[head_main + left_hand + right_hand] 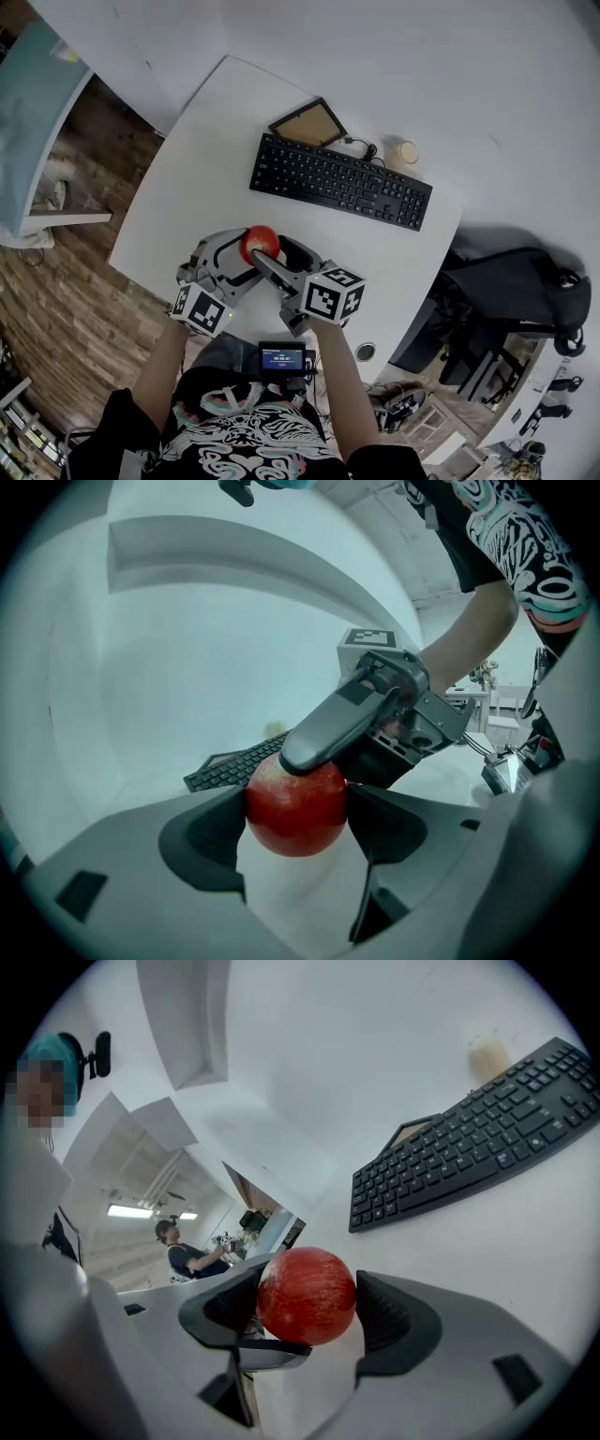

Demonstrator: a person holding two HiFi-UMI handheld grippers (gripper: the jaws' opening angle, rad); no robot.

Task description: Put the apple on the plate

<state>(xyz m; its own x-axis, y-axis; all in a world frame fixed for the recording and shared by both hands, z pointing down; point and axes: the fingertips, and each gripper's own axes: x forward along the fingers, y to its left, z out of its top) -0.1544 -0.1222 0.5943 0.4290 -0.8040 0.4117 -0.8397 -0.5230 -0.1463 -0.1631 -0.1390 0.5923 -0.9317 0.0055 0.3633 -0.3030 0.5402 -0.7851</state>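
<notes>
A red apple (260, 242) hangs above the near part of the white table (187, 206), with both grippers meeting at it. My left gripper (246, 255) is shut on the apple (295, 808), its dark pads pressed against both sides. My right gripper (272, 251) comes in from the right, and one of its grey fingers (337, 724) lies across the top of the fruit. In the right gripper view the apple (307, 1296) sits between that gripper's (307, 1309) wide-spread jaws. The pads stand right at its sides without visibly squeezing. No plate is in any view.
A black keyboard (339, 181) lies across the far half of the table. A brown square pad (307, 123) and a pale cup (405, 152) sit behind it. A small screen device (283, 357) is at the near edge. A dark chair (506, 281) stands to the right.
</notes>
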